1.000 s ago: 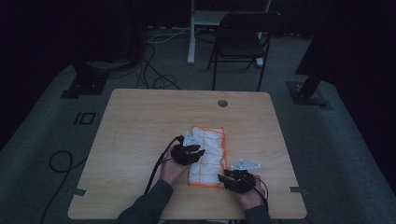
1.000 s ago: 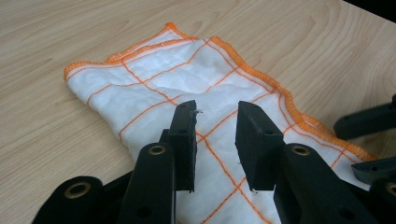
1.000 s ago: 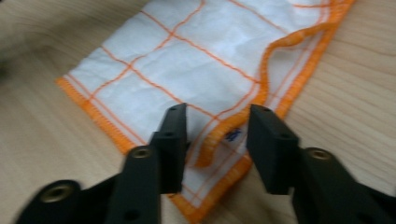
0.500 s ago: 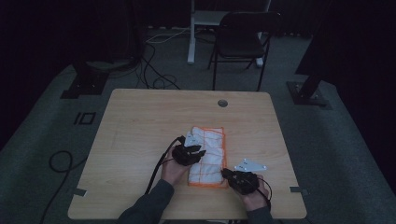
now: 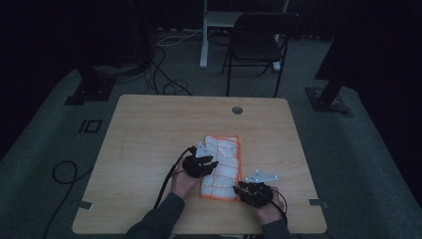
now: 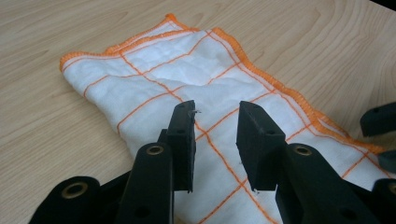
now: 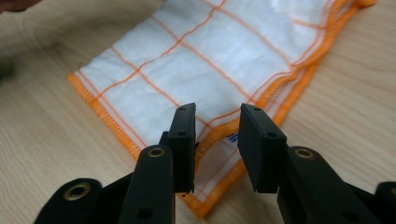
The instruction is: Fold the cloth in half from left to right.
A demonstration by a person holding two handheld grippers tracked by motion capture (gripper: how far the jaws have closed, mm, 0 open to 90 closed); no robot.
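A: From the high view, the folded cloth (image 5: 222,164) lies on the near half of the wooden table (image 5: 149,134), a little right of centre, its long side running near to far. The left gripper (image 5: 204,162) sits over the cloth's left edge; the right gripper (image 5: 247,188) sits at its near right corner. A black chair (image 5: 256,45) stands beyond the far edge.

B: Can the jaws be read from up there?

A: Not really, it is dim and they are small. A grey plate tops each gripper, and a cable trails from the left one toward the near edge.

B: And the left gripper view?

A: The left gripper (image 6: 215,133) has its jaws apart over the cloth (image 6: 187,79), nothing pinched between them. This view shows what the high view cannot: white fabric crossed by thin orange lines, an orange stitched hem, doubled layers along the right side. Black parts of the other gripper (image 6: 379,119) show at the right margin.

B: Any writing?

A: In the right gripper view. The right gripper (image 7: 217,135) has just been opening its jaws; they stand apart over the cloth's (image 7: 219,56) hemmed corner, which lies between them, pads not pressing it. A small blue mark (image 7: 232,137) sits on the fabric there, too partly hidden to read.
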